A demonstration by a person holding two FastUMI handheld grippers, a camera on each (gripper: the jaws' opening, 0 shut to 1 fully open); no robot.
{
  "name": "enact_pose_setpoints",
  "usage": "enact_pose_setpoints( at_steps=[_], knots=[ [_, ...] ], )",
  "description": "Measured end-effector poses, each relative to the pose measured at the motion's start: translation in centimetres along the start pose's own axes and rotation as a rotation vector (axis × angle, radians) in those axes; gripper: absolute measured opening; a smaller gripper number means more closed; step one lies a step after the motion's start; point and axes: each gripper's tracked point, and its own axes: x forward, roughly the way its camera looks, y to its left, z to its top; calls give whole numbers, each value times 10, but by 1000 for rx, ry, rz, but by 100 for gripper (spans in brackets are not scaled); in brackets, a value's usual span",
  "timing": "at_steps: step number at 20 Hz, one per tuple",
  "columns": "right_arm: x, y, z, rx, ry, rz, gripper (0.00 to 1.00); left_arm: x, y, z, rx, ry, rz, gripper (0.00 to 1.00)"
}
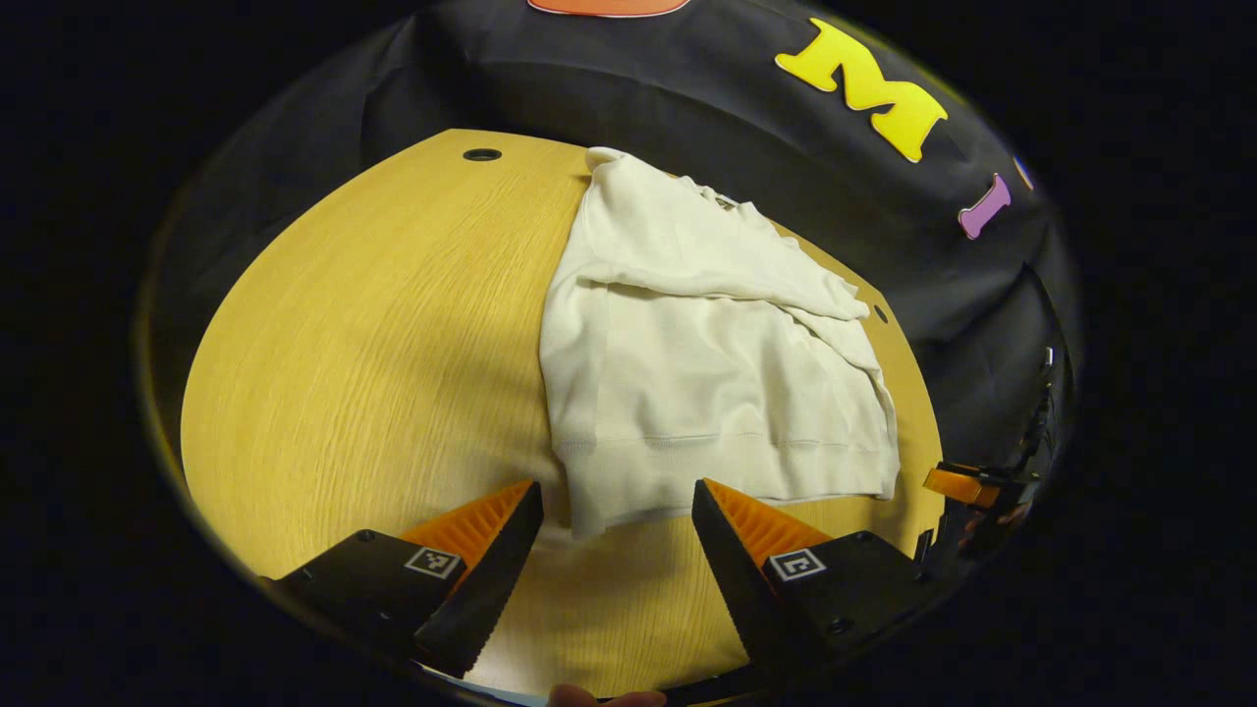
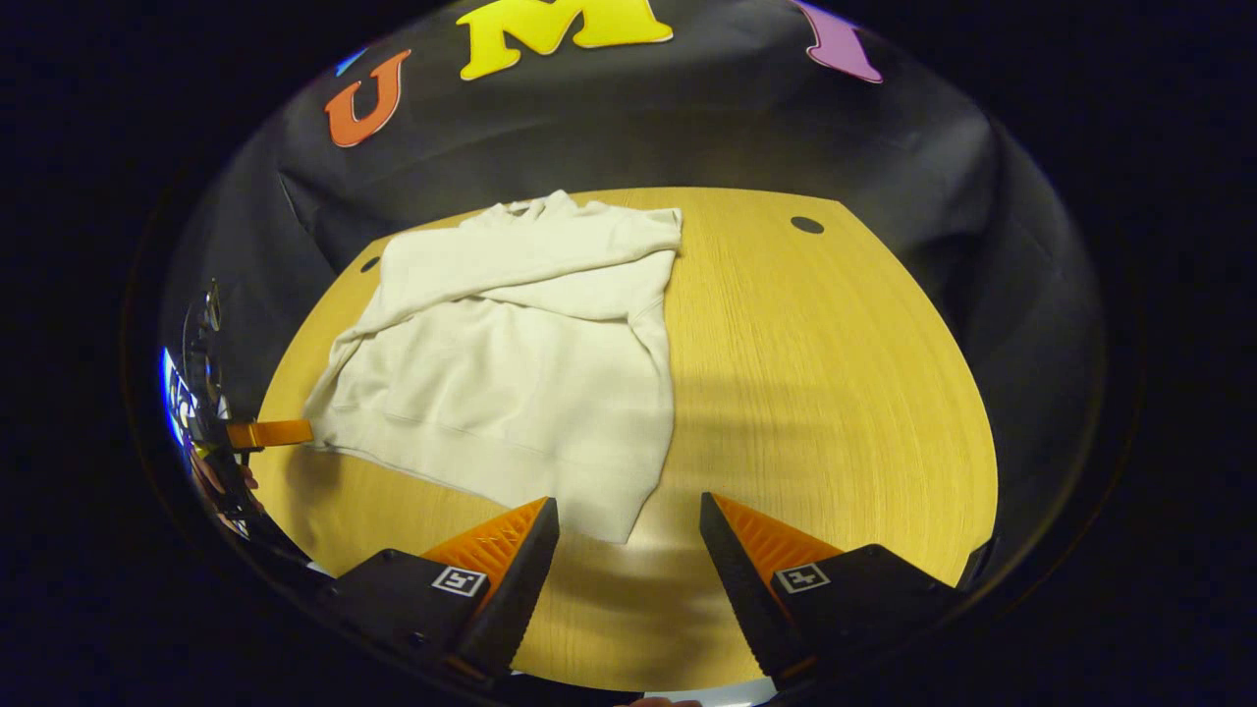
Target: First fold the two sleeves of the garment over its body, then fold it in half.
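Note:
A cream long-sleeved garment (image 1: 707, 373) (image 2: 511, 373) lies flat on the wooden table (image 1: 373, 344) (image 2: 835, 373), hem toward me and collar at the far side. Both sleeves (image 1: 707, 265) (image 2: 511, 260) lie folded across its chest. My left gripper (image 1: 617, 501) stands open just short of the hem's near left corner, with nothing between its fingers. My right gripper (image 2: 628, 511) is open too, its fingers flanking the hem's near right corner without touching it. Each view also catches the other gripper (image 1: 957, 486) (image 2: 270, 432) at the opposite hem corner.
Bare wood stretches left of the garment in the left gripper view and right of it in the right gripper view. A small round hole (image 1: 481, 154) (image 2: 807, 225) sits near each far table corner. Black cloth wall rises behind the table.

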Motion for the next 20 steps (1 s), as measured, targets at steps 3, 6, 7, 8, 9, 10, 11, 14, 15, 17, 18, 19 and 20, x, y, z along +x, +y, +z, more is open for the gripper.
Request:
enact_pose_setpoints(
  at_steps=[3,6,7,8,9,10,11,14,15,17,18,19,20],
  knots=[
    [23,5,-5,16,67,-19,91,9,5,1,4,28,19,97],
    [40,7,-13,35,130,-47,91,13,7,2,29,50,28,95],
    [44,9,-15,48,145,-43,91,14,8,2,35,65,34,95],
    [46,11,-19,56,169,-52,90,13,8,1,43,76,47,94],
    [47,10,-18,49,164,-59,90,15,13,1,45,90,68,92],
    [50,10,-19,35,172,-70,91,14,13,0,45,92,70,85],
    [47,11,-19,27,170,-73,90,14,10,1,38,98,77,81],
    [48,16,-18,21,171,-60,78,20,4,-2,17,100,66,69],
    [49,19,-18,28,164,-49,78,21,6,-2,7,93,76,64],
    [50,23,-16,58,144,-18,47,19,4,-4,-24,78,58,36],
    [49,22,-16,100,138,-9,31,21,1,-3,-43,76,36,20],
    [51,21,-15,140,133,5,22,22,-2,-4,-55,68,19,15],
    [51,20,-15,199,128,21,21,22,-5,-6,-56,68,6,9]
  ],
)
